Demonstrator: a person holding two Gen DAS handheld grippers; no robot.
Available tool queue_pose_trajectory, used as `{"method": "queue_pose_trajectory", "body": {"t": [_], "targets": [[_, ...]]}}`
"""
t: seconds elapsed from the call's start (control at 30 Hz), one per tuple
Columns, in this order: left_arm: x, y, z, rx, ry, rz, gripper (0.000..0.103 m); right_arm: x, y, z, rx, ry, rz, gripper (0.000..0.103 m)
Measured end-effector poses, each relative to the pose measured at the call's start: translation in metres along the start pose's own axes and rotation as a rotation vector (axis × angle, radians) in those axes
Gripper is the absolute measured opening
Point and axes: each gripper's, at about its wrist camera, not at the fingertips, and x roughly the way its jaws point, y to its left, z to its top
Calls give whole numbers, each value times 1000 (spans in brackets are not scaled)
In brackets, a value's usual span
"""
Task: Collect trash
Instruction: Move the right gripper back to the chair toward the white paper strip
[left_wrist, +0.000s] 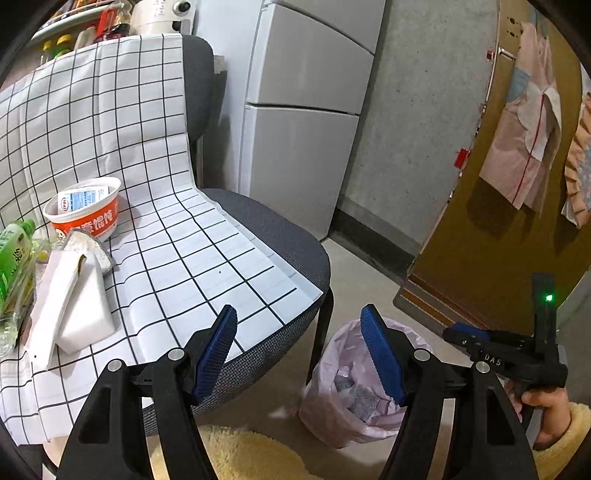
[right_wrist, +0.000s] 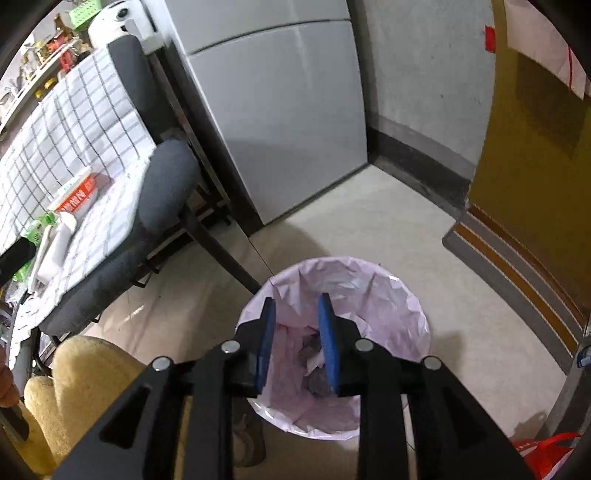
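Observation:
A trash bin with a pink liner (right_wrist: 369, 295) stands on the floor by the chair; it also shows in the left wrist view (left_wrist: 343, 406) and holds crumpled grey and white scraps (right_wrist: 314, 369). My right gripper (right_wrist: 297, 306) hangs open and empty over the bin's mouth. My left gripper (left_wrist: 299, 315) is open and empty over the chair's front edge. On the checked cloth (left_wrist: 207, 254) lie an orange noodle bowl (left_wrist: 86, 212), a white box (left_wrist: 74, 302), a grey-edged sponge (left_wrist: 90, 245) and a green bottle (left_wrist: 14, 254).
The grey chair (left_wrist: 280, 236) stands beside a white fridge (left_wrist: 303, 122). A yellow-brown door (left_wrist: 498, 240) is at the right. A red bag (right_wrist: 546, 454) lies on the floor at the lower right. A fuzzy yellow sleeve (right_wrist: 85, 384) is at the lower left.

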Motion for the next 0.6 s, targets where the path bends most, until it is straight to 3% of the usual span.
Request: {"method": "queue_pose_trajectory", "body": {"t": [0.27, 0.53, 0.6], "targets": [[-34, 33, -10, -63, -36, 95, 70, -35, 65, 27, -131, -103, 120, 24], [-81, 109, -43, -212, -40, 289, 72, -31, 176, 41, -303, -82, 322, 30], [-97, 133, -49, -262, -43, 352, 72, -26, 205, 41, -351, -78, 368, 36]]}}
